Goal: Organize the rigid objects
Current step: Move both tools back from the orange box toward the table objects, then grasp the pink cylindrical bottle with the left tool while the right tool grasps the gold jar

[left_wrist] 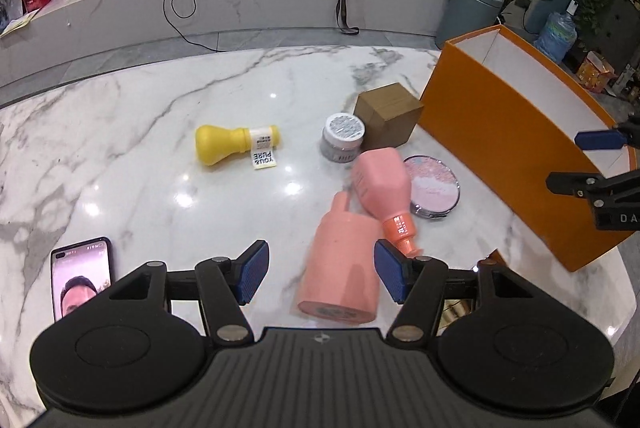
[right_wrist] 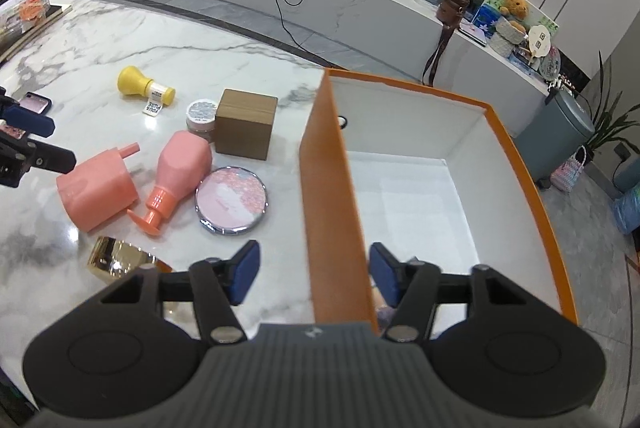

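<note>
The left gripper (left_wrist: 320, 278) hangs over the marble worktop (left_wrist: 140, 167), jaws apart and clamped on nothing, a pink cup (left_wrist: 340, 272) lying on its side between them; a pink pump bottle (left_wrist: 382, 183) lies beside it, touching a round compact (left_wrist: 436, 187); a jar (left_wrist: 343, 141), a brown box (left_wrist: 387, 117) and a yellow bottle (left_wrist: 236, 143) lie further back; the right gripper (right_wrist: 313, 274) straddles the near wall of the orange box (right_wrist: 328, 187), jaws apart, pads clear of it.
</note>
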